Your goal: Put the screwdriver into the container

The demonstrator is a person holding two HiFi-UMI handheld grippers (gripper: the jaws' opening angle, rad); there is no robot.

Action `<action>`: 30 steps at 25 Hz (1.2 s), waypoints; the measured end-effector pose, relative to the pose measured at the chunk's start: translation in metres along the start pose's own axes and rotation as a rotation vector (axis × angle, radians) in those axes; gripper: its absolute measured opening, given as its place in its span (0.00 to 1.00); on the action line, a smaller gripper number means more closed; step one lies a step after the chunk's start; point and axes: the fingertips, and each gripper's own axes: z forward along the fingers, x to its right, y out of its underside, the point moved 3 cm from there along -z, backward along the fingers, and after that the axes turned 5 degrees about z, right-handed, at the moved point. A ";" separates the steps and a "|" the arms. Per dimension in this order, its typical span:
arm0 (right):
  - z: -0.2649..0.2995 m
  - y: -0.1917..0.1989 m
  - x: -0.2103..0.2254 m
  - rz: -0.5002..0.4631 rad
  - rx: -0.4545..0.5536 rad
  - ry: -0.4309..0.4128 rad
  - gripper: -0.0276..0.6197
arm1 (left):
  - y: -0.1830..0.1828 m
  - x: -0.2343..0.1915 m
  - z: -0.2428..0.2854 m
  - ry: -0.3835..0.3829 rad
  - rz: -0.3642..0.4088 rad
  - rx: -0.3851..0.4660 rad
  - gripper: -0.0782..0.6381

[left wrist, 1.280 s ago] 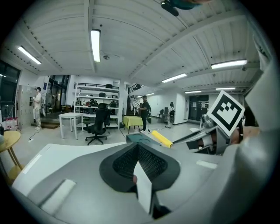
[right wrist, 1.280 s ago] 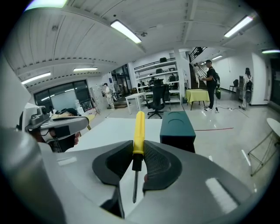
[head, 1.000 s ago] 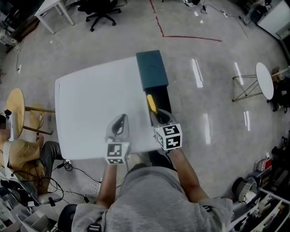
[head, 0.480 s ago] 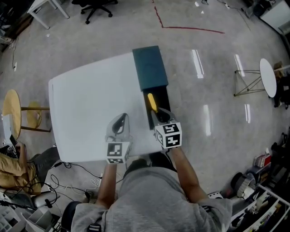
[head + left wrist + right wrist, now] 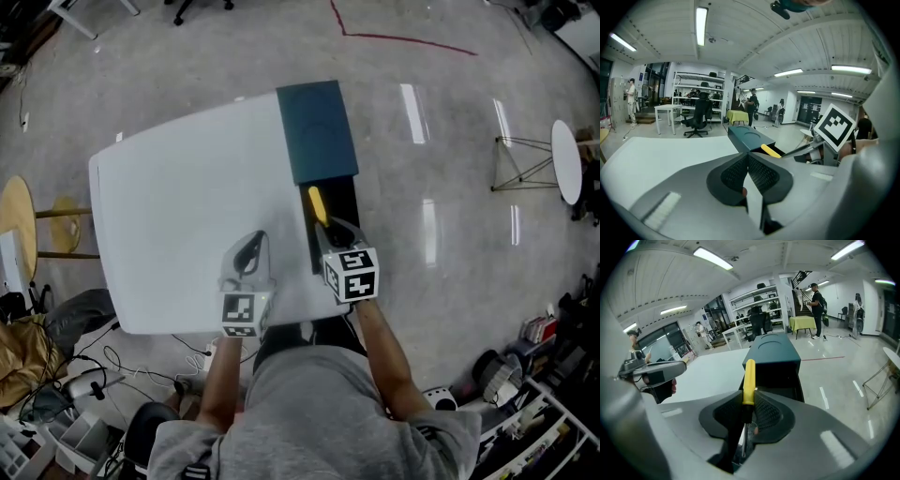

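A screwdriver with a yellow handle [image 5: 318, 206] is gripped in my right gripper [image 5: 331, 234], handle pointing forward over the open, dark part of the container. The container [image 5: 317, 131] is a dark teal box at the right edge of the white table [image 5: 178, 216], its lid covering the far part. In the right gripper view the jaws press on the screwdriver [image 5: 749, 378] just below the handle, and the box [image 5: 774, 355] lies straight ahead. My left gripper [image 5: 250, 248] rests over the table, jaws shut with nothing between them [image 5: 747, 173].
A wooden stool [image 5: 14, 220] stands left of the table and a small round white table [image 5: 570, 159] far right. Red tape [image 5: 403, 39] marks the floor beyond. Cables lie at the lower left. An office chair [image 5: 698, 117] and people stand far back.
The head view has shifted, so the table sits a little differently in the picture and the seated person at left is out of frame. Both grippers and the screwdriver hold their places.
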 end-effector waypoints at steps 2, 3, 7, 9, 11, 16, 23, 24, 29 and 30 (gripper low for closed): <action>0.006 0.001 0.002 0.005 -0.015 -0.002 0.16 | 0.005 -0.002 0.004 0.000 -0.008 -0.017 0.13; 0.009 0.001 0.004 0.005 -0.022 -0.002 0.16 | 0.006 -0.002 0.006 0.001 -0.011 -0.025 0.13; 0.022 0.007 0.008 0.010 -0.051 0.001 0.16 | 0.016 -0.002 0.015 0.008 -0.025 -0.041 0.13; 0.029 0.010 0.010 0.021 -0.067 -0.003 0.16 | 0.023 -0.003 0.020 0.013 -0.033 -0.054 0.13; 0.033 0.013 0.013 0.025 -0.079 -0.001 0.16 | 0.030 -0.003 0.023 0.014 -0.037 -0.065 0.13; 0.036 0.021 0.017 0.026 -0.096 0.001 0.17 | 0.040 0.002 0.026 0.017 -0.046 -0.079 0.13; 0.045 0.028 0.021 0.030 -0.116 0.005 0.17 | 0.050 0.002 0.031 0.022 -0.058 -0.101 0.13; 0.047 0.028 0.022 0.032 -0.119 0.008 0.17 | 0.051 0.000 0.032 0.021 -0.059 -0.103 0.13; 0.051 0.027 0.022 0.030 -0.134 0.017 0.17 | 0.050 -0.003 0.034 0.023 -0.062 -0.107 0.13; 0.052 0.026 0.022 0.028 -0.136 0.018 0.17 | 0.050 -0.004 0.035 0.022 -0.062 -0.109 0.13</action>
